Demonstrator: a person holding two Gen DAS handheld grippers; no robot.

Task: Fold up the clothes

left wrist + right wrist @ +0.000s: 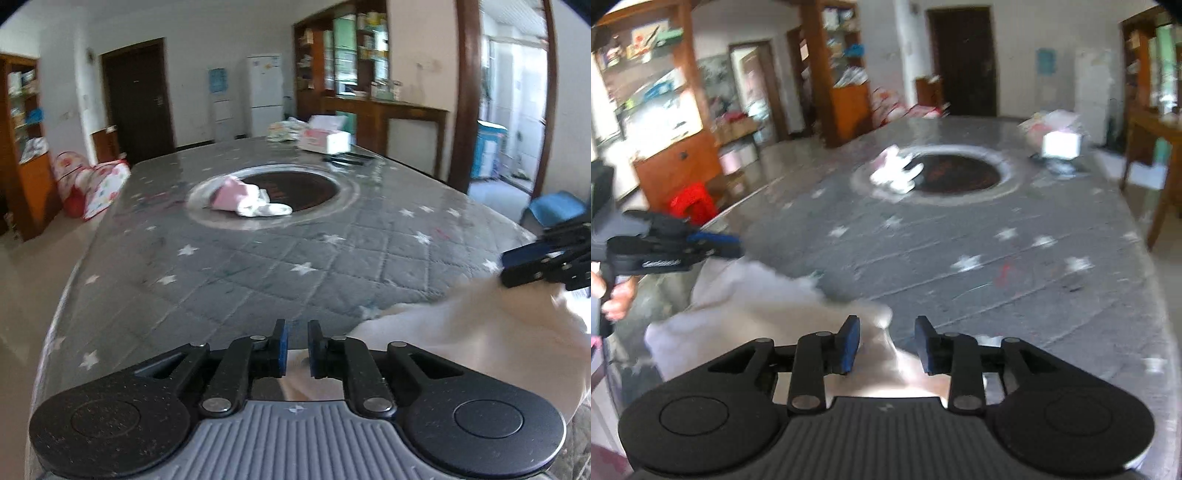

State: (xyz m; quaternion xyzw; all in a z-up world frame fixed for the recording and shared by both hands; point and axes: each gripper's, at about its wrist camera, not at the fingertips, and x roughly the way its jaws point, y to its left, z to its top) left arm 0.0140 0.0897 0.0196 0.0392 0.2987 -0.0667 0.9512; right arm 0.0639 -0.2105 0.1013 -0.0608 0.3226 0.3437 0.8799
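A: Left gripper (pixel 296 347) hovering over the white garment (pixel 461 332), jaws a crack apart, nothing pinched. Right gripper (pixel 886 345) the same — parted wider, cloth beneath, not clamped.

B: Lying rumpled at the near table (pixel 229 266) edge. Looks soft, light, floppy — probably best pinched at a hem or corner.

A: Quilted grey star cover, pink clothes (pixel 243 197) mid-table, fridge (pixel 264 94) and shelves behind.

a tissue box (pixel 325 139) is seen at the counter's (pixel 221 266) far end, a fridge (pixel 264 94) and dark door (pixel 137 94) behind, a red stool (pixel 692 203) on the floor.
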